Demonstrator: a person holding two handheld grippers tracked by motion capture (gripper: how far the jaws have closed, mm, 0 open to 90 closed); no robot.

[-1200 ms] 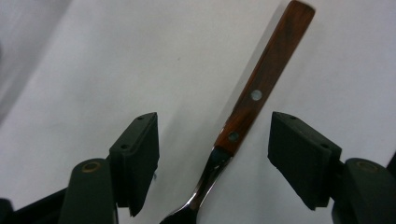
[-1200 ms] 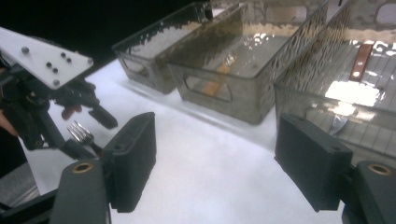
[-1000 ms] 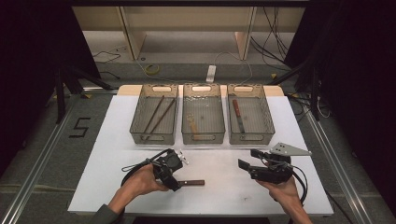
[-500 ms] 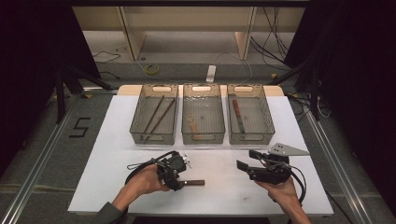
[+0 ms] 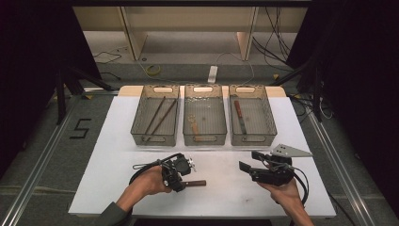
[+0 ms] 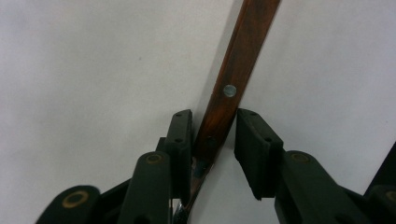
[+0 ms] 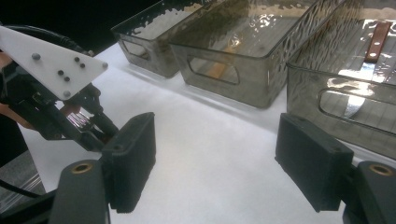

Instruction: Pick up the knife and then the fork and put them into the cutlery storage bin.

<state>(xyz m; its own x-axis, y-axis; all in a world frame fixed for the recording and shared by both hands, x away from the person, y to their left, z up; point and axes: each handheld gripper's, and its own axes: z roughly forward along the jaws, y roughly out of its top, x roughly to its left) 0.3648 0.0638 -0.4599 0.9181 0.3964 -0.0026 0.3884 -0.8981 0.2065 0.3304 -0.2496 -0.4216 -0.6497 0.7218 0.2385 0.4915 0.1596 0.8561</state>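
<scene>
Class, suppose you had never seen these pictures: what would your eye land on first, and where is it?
Three clear bins in a row at the far side of the white table. Near the front edge, the left gripper has its fingers astride a wooden-handled utensil lying flat. The right gripper hangs open above bare table.

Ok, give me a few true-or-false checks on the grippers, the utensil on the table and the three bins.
1. The left gripper has its jaws around the wooden handle of a utensil lying on the table. True; a gap remains on one side.
2. The right gripper holds a knife. False; its jaws are open and empty.
3. Three bins stand in a row; the left bin holds chopsticks. True.
4. The right bin is empty. False; a wooden-handled knife lies in it.
</scene>
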